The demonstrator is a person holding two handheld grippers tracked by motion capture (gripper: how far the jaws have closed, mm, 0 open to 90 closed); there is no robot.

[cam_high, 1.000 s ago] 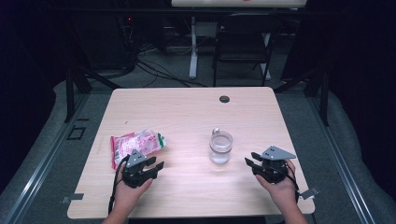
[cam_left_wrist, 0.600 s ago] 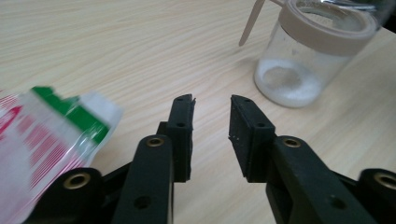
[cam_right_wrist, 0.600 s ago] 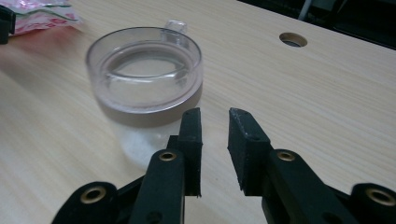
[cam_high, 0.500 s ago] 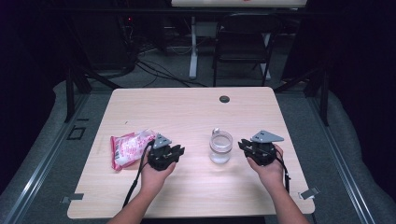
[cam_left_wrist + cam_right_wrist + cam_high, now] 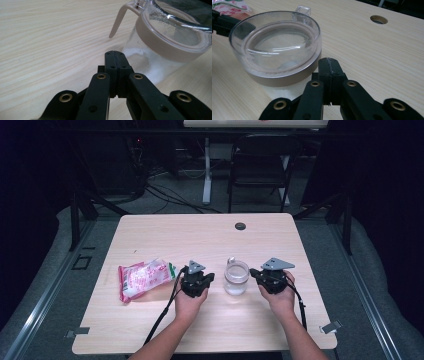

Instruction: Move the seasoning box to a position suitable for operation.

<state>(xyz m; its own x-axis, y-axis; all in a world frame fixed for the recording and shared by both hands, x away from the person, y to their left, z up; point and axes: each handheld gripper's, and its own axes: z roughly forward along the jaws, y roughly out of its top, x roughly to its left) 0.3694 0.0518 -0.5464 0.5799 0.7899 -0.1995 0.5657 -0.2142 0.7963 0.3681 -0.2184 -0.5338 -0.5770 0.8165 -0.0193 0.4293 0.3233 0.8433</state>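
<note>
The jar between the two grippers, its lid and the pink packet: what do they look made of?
Jar: clear body, glass or hard plastic, see-through with white grains inside.
Lid: glossy transparent plastic by its highlights, sitting in a matte beige band, probably plastic, with a moulded tab.
Pink packet: thin plastic film, crinkled and shiny, with pink print.
Table: pale wood-grain top, likely laminate.

Light wooden table (image 5: 150,235), pale grain, rounded corners; round cable hole (image 5: 240,226) near far edge. Clear jar (image 5: 236,276) with tan collar and clear lid stands upright near centre. Pink-and-white packet (image 5: 145,278) lies flat on left part, well apart from jar
</note>
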